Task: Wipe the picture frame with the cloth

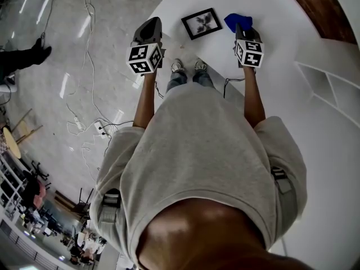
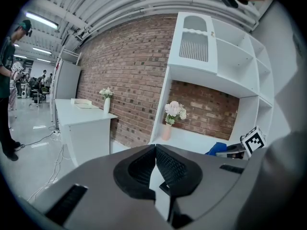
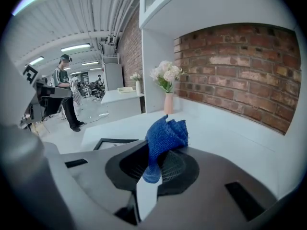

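Holding the cloth (image 1: 237, 20) clamped in our right tool (image 1: 243, 30), left tool (image 1: 148, 26) closed and empty, we judge wiping not yet begun; next, bring the cloth onto the picture frame (image 1: 201, 23).

Light: bright, even; ceiling strip lamps (image 2: 41, 19) overhead.
Glare: lamp streaks on glossy floor (image 1: 64, 86); white table (image 1: 270, 16) nr blown out.
Shadows: soft, faint.
Distortion: heavy fisheye, all views; brick wall (image 3: 240, 66) bows; gripper views w/ black corners.
Focus: cloth (image 3: 165, 135) crisp, colour strong; near-lens foregrnd soft; far bkgd slightly hazy.
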Tool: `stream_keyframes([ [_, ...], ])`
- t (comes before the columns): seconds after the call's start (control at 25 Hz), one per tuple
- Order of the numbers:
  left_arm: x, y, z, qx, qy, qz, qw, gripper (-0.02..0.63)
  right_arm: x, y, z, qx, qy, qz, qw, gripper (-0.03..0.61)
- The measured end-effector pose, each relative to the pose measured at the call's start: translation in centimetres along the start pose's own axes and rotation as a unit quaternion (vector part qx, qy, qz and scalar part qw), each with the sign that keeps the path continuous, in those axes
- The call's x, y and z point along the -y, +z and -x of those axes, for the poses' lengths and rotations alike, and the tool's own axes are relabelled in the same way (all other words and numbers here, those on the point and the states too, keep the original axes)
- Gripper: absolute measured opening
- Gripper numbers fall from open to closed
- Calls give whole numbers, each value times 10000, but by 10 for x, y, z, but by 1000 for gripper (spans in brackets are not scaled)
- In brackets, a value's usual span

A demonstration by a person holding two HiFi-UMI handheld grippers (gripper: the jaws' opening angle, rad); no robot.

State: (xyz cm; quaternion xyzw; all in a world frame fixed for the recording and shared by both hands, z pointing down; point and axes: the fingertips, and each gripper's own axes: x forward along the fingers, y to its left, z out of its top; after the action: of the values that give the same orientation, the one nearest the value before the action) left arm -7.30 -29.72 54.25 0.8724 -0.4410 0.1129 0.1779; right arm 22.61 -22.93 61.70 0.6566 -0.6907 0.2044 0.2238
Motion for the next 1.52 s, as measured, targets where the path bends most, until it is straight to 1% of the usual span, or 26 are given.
stream_keyframes([
  [0.2, 7, 22, 8, 198, 15, -35, 9998, 17, -32, 36, 15, 332, 287, 148, 9989, 55],
  [0.44, 5, 36, 14, 413, 104, -139, 9990, 17, -61, 81, 26, 872, 604, 299, 9939, 55],
  [0.6, 2, 51, 18, 578, 155, -217, 9980, 17, -75, 115, 40, 1237, 714, 489, 9885, 55],
  [0.8, -3, 66, 22, 703, 171, -330, 9968, 17, -85, 146, 55, 1575, 751, 665, 9824, 55],
  [0.96, -8, 77, 22, 805, 198, -364, 9959, 17, -82, 158, 57, 1700, 742, 729, 9799, 55],
  [1.12, -11, 85, 23, 889, 204, -380, 9951, 17, -77, 162, 59, 1751, 658, 633, 9803, 55],
  [1.52, -14, 94, 16, 942, 149, -405, 9946, 17, -71, 166, 59, 1818, 538, 533, 9804, 55],
])
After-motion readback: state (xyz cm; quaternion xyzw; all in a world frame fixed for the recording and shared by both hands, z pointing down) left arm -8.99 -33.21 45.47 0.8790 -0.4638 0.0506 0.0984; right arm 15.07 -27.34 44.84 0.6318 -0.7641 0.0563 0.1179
